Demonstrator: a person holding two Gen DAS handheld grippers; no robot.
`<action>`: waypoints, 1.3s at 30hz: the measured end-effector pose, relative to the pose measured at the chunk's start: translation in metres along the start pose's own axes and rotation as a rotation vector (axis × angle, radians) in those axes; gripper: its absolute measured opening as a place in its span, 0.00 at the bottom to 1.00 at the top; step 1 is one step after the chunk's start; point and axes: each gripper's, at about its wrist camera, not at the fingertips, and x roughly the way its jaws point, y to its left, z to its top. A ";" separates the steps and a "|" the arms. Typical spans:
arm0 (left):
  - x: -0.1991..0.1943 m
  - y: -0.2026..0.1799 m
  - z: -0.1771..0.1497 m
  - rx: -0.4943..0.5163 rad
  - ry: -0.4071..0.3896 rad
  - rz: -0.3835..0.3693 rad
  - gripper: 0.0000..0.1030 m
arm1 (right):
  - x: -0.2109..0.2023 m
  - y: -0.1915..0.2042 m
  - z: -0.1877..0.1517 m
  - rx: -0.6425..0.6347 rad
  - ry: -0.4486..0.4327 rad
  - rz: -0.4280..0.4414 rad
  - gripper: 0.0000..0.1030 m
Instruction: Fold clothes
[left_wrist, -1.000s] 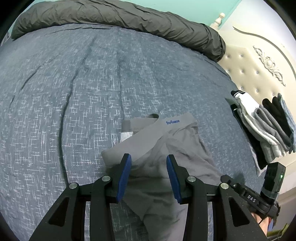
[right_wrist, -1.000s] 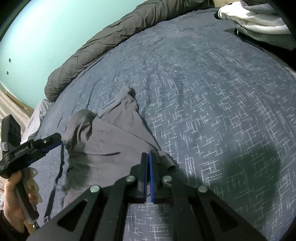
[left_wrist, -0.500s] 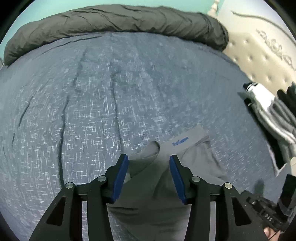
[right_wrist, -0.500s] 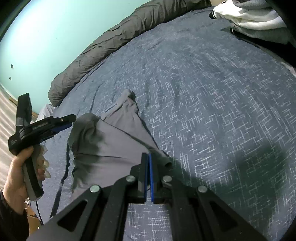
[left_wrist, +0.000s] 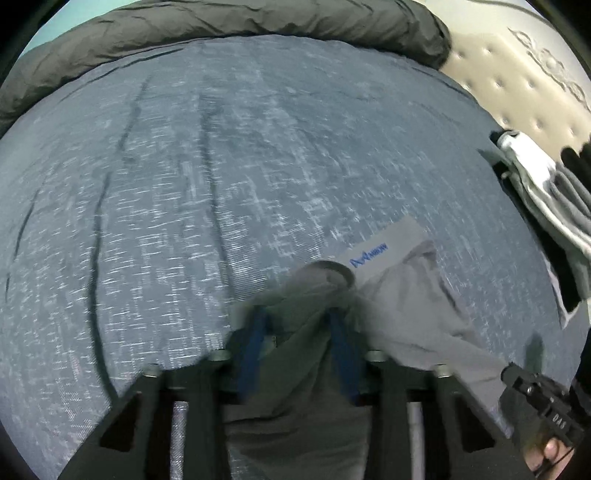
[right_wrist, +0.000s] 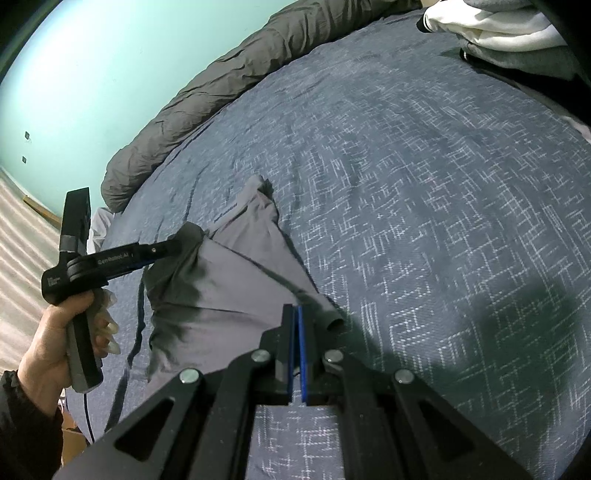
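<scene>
Blue bedspread (right_wrist: 424, 184) bears one grey garment (right_wrist: 236, 280); both grippers' fingers pinch it, left (left_wrist: 299, 325) just closing, right (right_wrist: 295, 314).

Left wrist view: looks steeply down along its own fingers (left_wrist: 255, 343), close over the blue bedspread (left_wrist: 184, 184); headboard (left_wrist: 517, 85) at 2 o'clock, rolled dark duvet (left_wrist: 221, 22) at 12.
Right wrist view: slants down from a little further off; teal wall (right_wrist: 92, 74) at 10 o'clock, folded pile (right_wrist: 498, 33) at 1.
Shared: the grey garment (left_wrist: 406, 306) (right_wrist: 229, 280), bedspread, duvet; each view catches the other gripper, at 4 and 9 o'clock.
</scene>
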 end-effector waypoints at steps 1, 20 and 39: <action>0.000 -0.001 0.000 0.004 0.001 -0.005 0.12 | -0.001 -0.001 0.000 0.003 0.000 0.002 0.02; -0.007 -0.050 0.039 0.132 -0.055 -0.049 0.07 | -0.028 -0.004 -0.013 0.012 -0.035 0.002 0.02; -0.027 0.031 0.009 -0.013 -0.071 -0.008 0.52 | -0.022 -0.021 -0.017 0.065 -0.008 0.011 0.02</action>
